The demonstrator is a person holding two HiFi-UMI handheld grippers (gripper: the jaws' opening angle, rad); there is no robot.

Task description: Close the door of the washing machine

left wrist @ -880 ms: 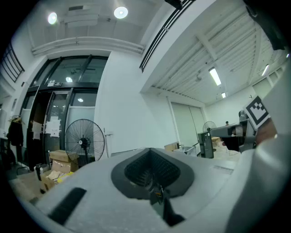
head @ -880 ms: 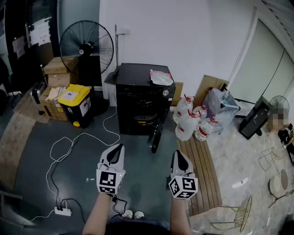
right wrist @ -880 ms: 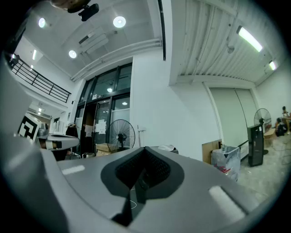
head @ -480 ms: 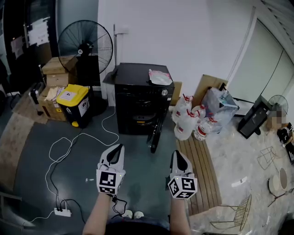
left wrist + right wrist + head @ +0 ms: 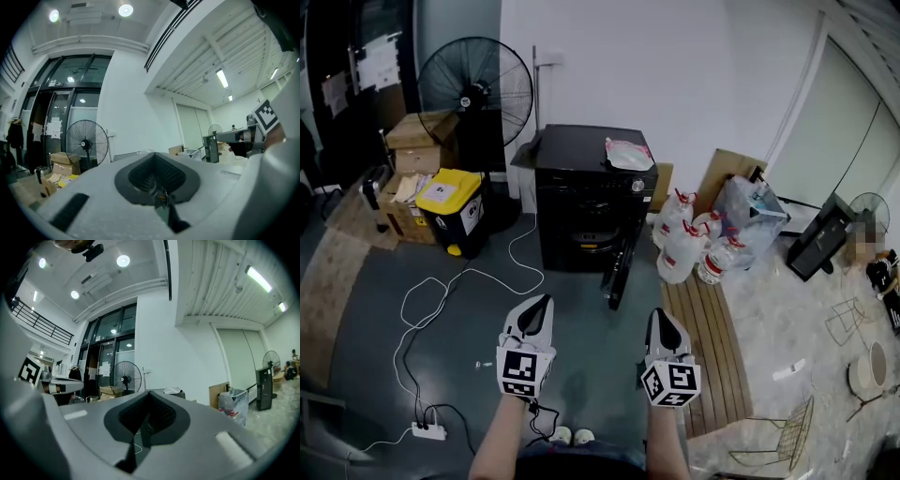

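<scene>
The black washing machine (image 5: 591,202) stands against the white wall, a good way ahead of me. Its door (image 5: 619,267) hangs open, swung out to the right of the dark drum opening. A crumpled plastic bag (image 5: 628,155) lies on its top. My left gripper (image 5: 542,302) and right gripper (image 5: 661,316) are held side by side low in the head view, both pointing towards the machine and well short of it. Both are shut with nothing between the jaws, as the left gripper view (image 5: 155,165) and the right gripper view (image 5: 147,412) also show.
A standing fan (image 5: 476,89), cardboard boxes (image 5: 417,141) and a yellow bin (image 5: 455,208) stand left of the machine. Water bottles (image 5: 684,248) and a wooden pallet (image 5: 712,347) are to its right. A white cable (image 5: 441,291) and power strip (image 5: 427,431) lie on the floor at left.
The head view has shifted only slightly. Both grippers hold about the same place, and the door is still open.
</scene>
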